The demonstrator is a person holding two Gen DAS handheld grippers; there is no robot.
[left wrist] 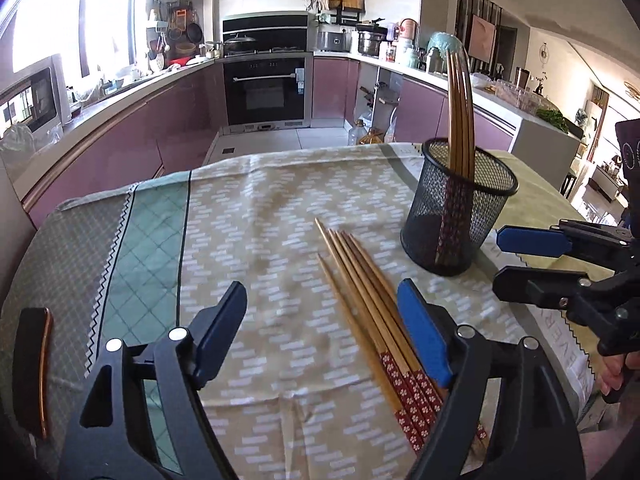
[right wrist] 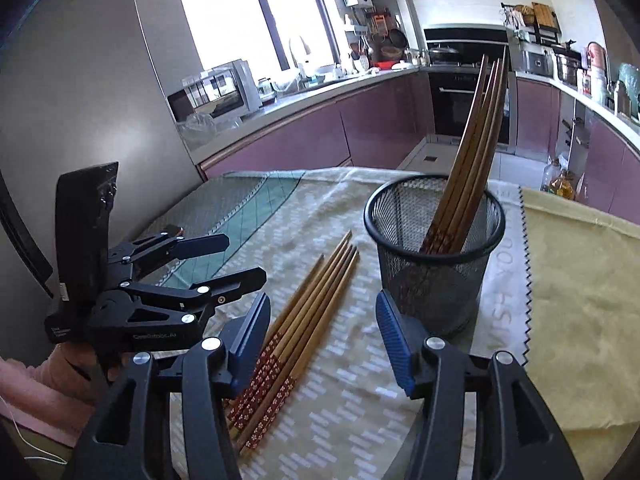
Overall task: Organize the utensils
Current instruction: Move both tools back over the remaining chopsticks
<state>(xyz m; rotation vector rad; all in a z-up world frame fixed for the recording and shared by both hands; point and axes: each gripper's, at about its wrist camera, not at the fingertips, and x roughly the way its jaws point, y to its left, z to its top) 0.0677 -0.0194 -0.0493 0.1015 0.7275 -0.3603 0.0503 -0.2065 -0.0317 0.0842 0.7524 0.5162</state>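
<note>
Chopsticks [left wrist: 360, 296] on patterned tablecloth [left wrist: 256, 216]

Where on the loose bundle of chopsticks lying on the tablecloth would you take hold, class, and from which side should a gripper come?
Grip the chopsticks on the bare wooden shafts near mid-length, coming from above with one jaw on each long side. They lie flat on the tablecloth, side by side, so closing across them should gather them. The mesh cup stands just beyond their tips, so stay nearer the red patterned ends. Both grippers are open and empty.

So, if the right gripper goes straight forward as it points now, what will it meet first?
Probably the tablecloth: the right gripper is open, tilted down, between the loose chopsticks and mesh holder. Depth is unclear.
</note>
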